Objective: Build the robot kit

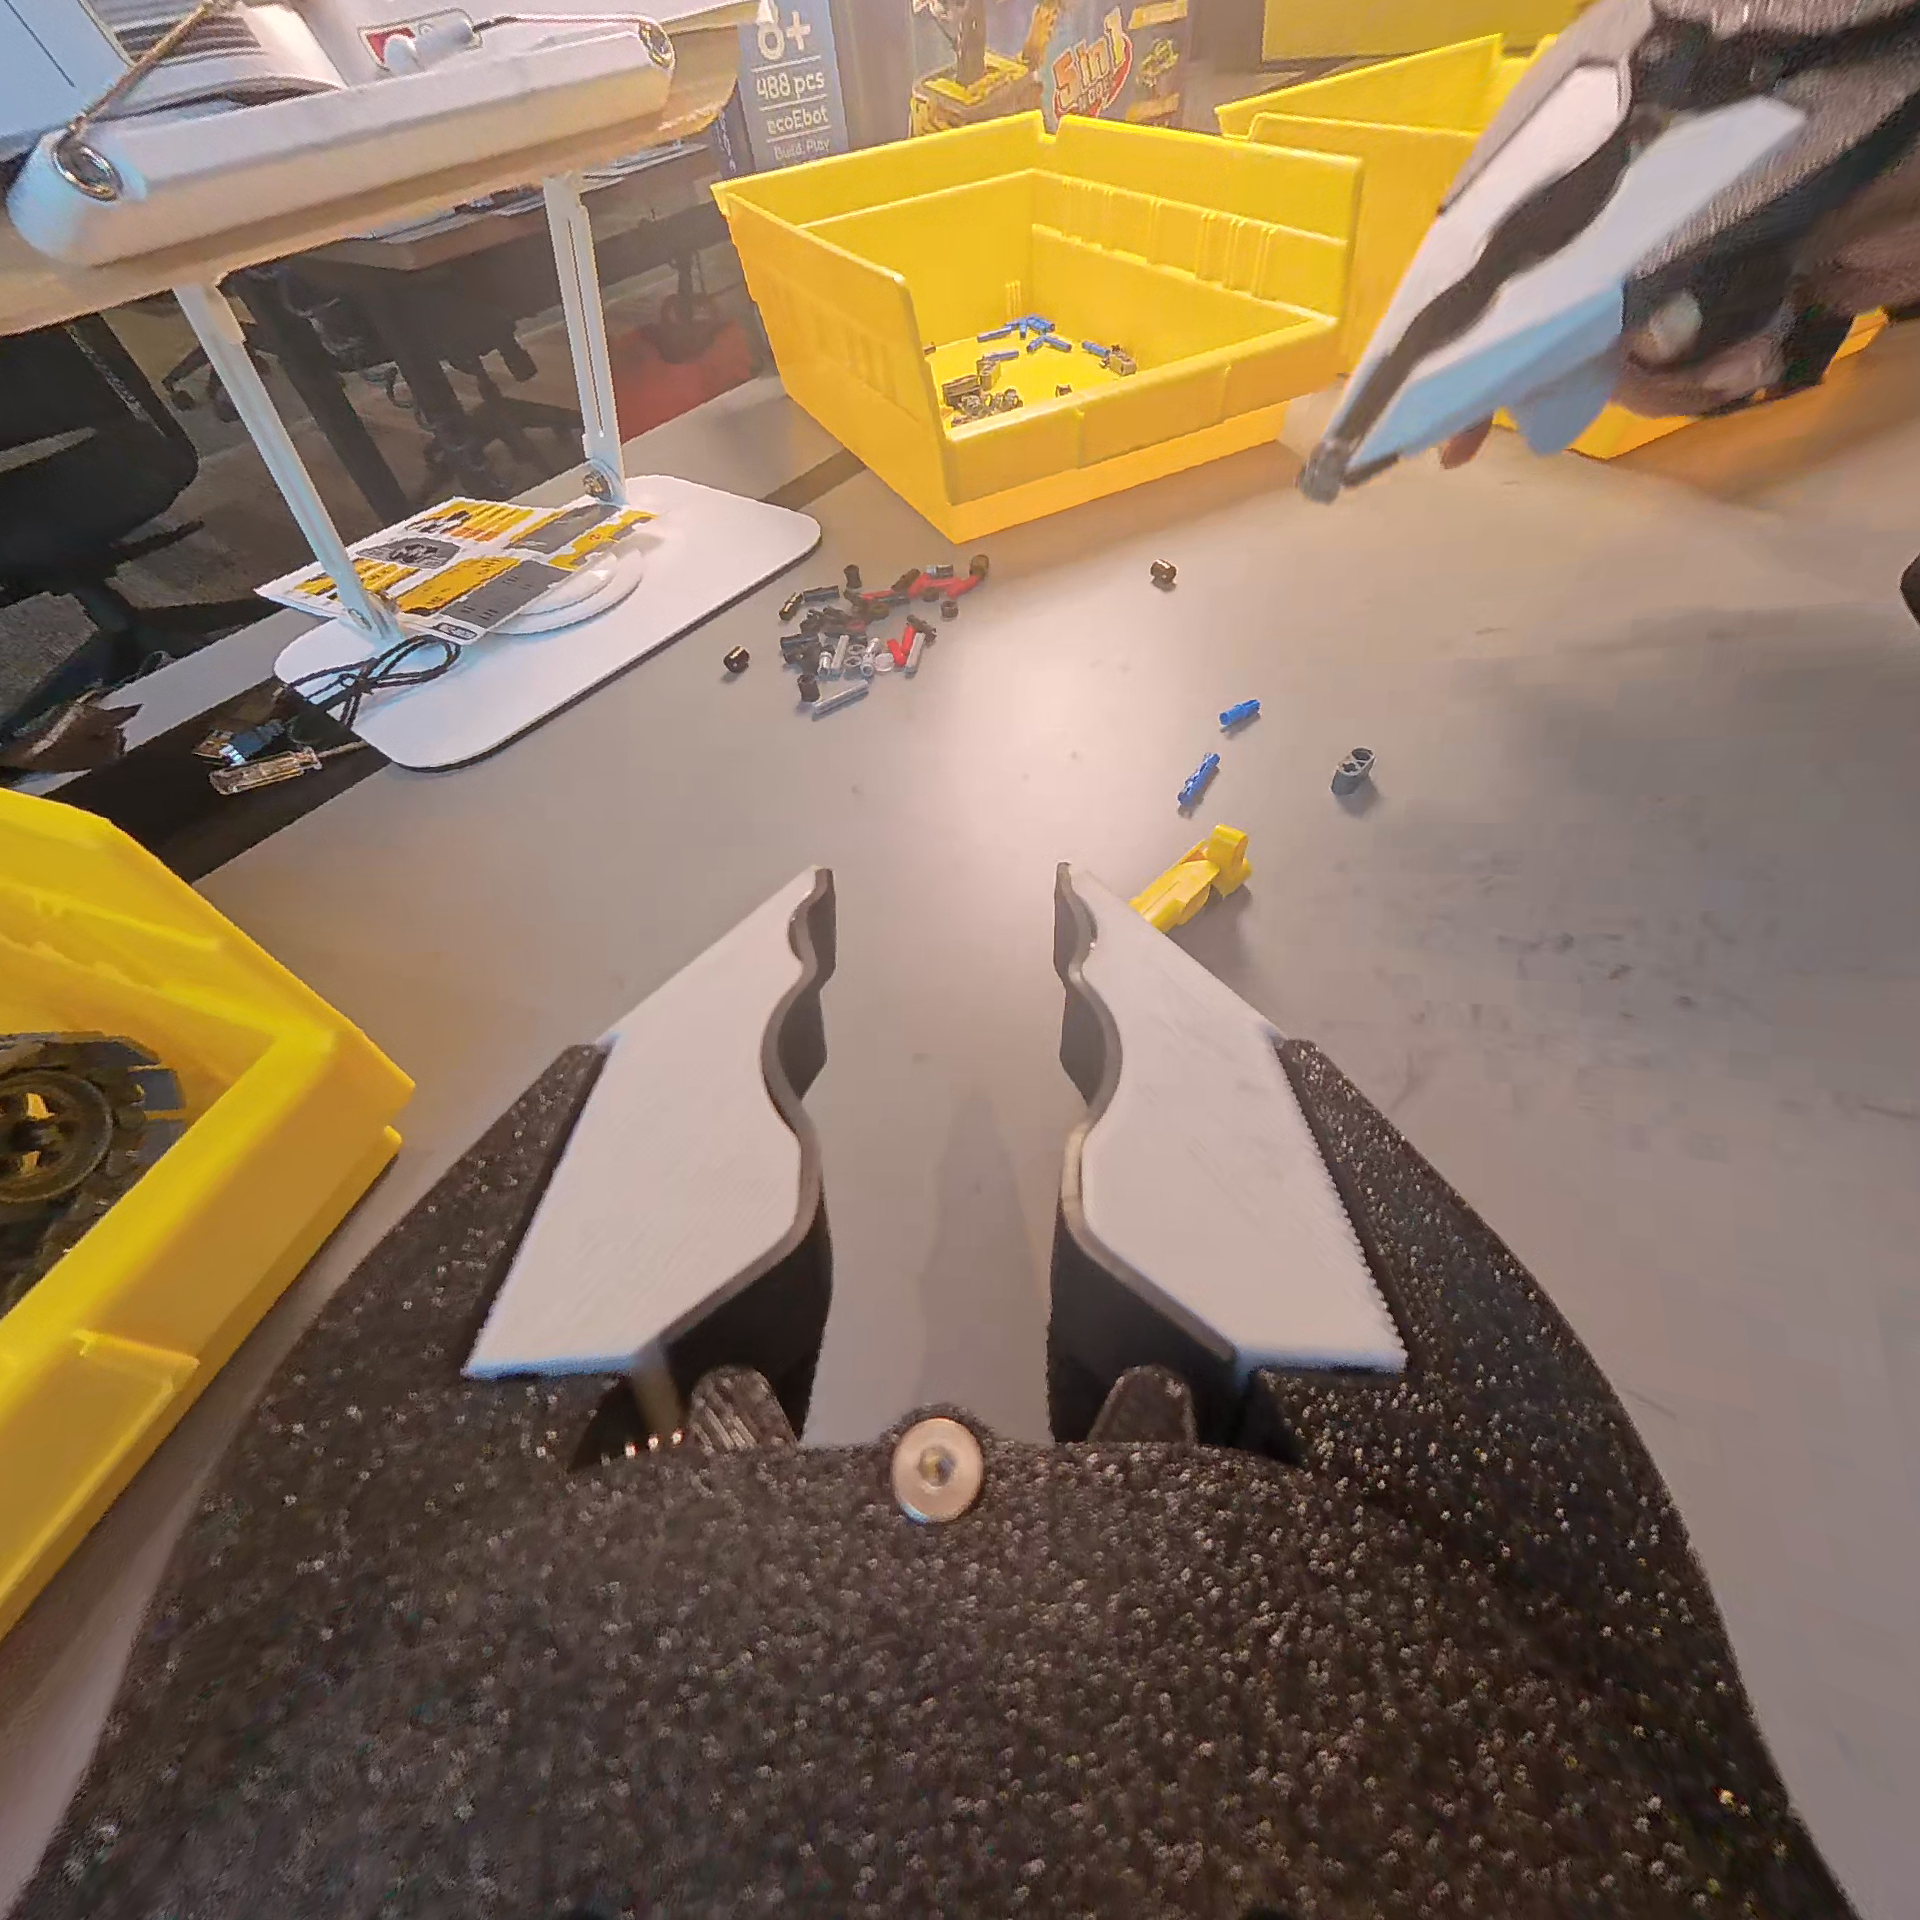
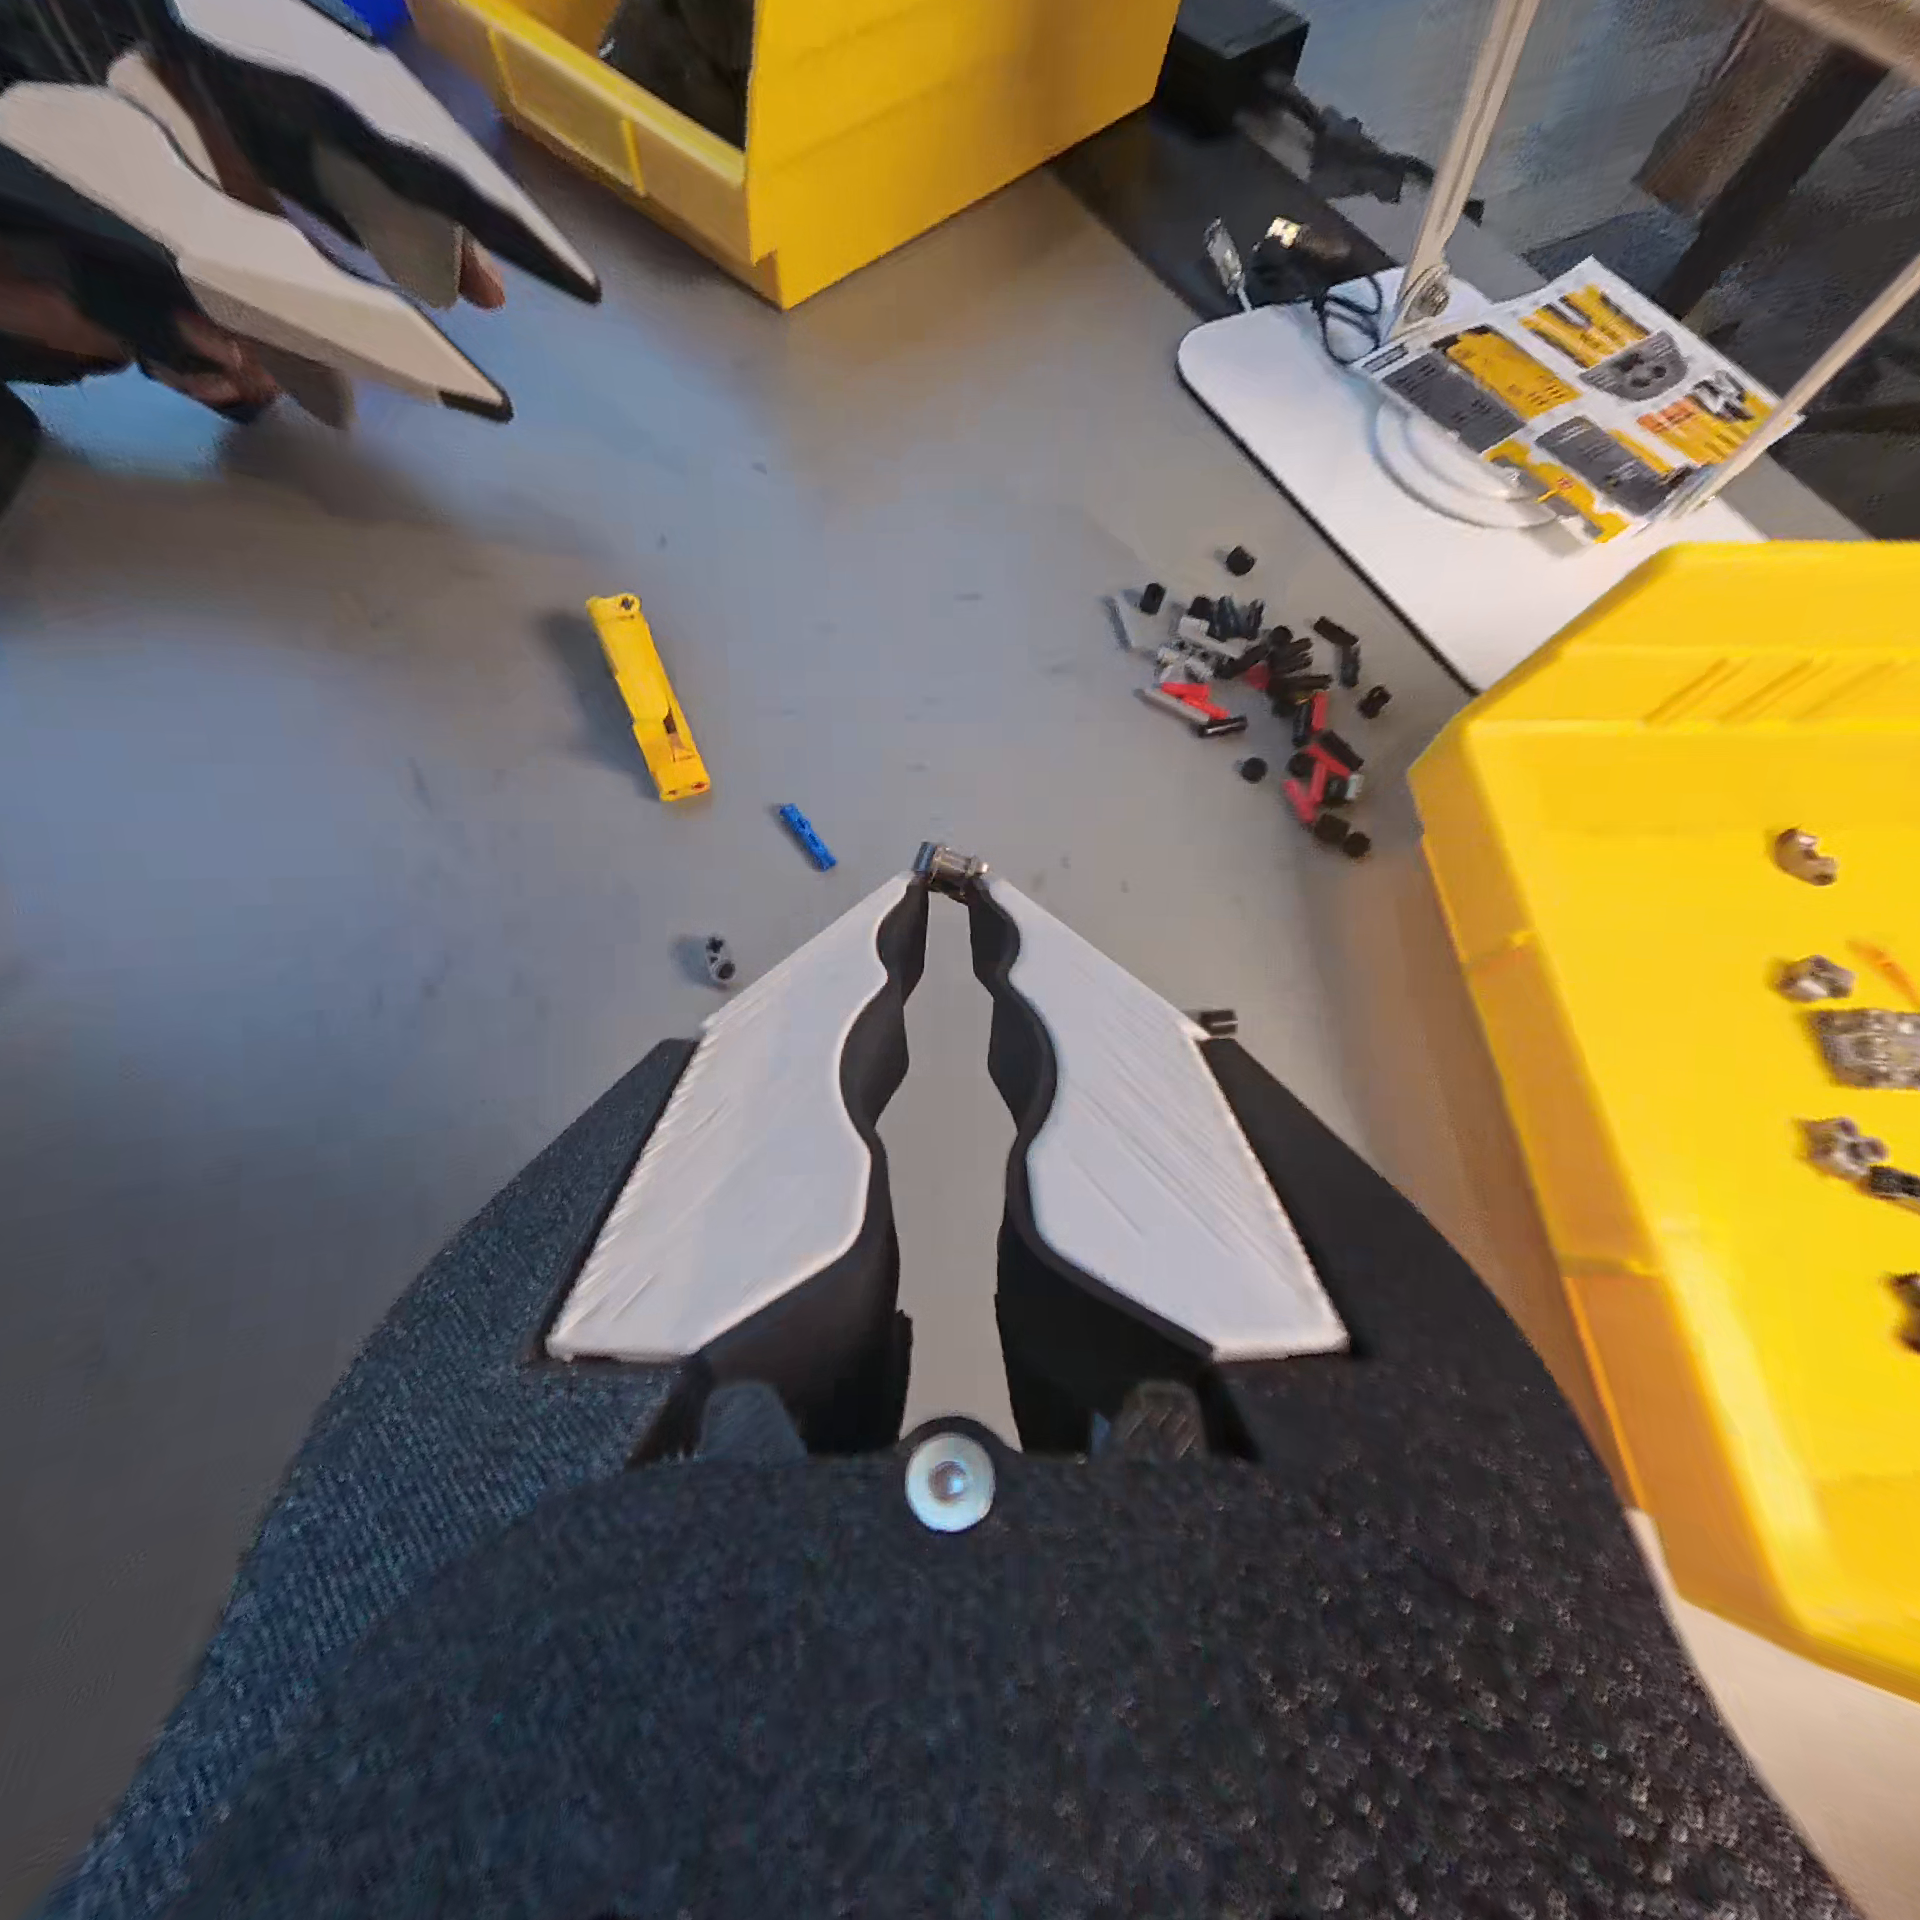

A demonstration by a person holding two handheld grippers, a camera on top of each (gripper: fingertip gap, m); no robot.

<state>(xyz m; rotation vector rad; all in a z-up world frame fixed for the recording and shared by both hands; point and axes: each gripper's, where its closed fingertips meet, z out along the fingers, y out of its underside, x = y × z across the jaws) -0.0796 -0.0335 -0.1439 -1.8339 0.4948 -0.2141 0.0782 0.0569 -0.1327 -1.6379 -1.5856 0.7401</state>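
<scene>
While the right gripper (image 2: 948,871) pinched a small grey connector (image 2: 950,864) by its tip, the left gripper (image 1: 943,914) hung released above the desk (image 1: 1455,1039); such a shallow hold risked dropping it.

Left wrist view: set low and close over the grey table (image 1: 1455,1039), faced toward the pile of small parts (image 1: 862,634).
Right wrist view: set higher, tilted down, with the pile of small parts (image 2: 1257,696) ahead to the right.
Shared: the pile, the yellow piece (image 1: 1195,883) (image 2: 649,696) near it, the white stand base (image 1: 644,582) (image 2: 1299,416) behind it.
</scene>
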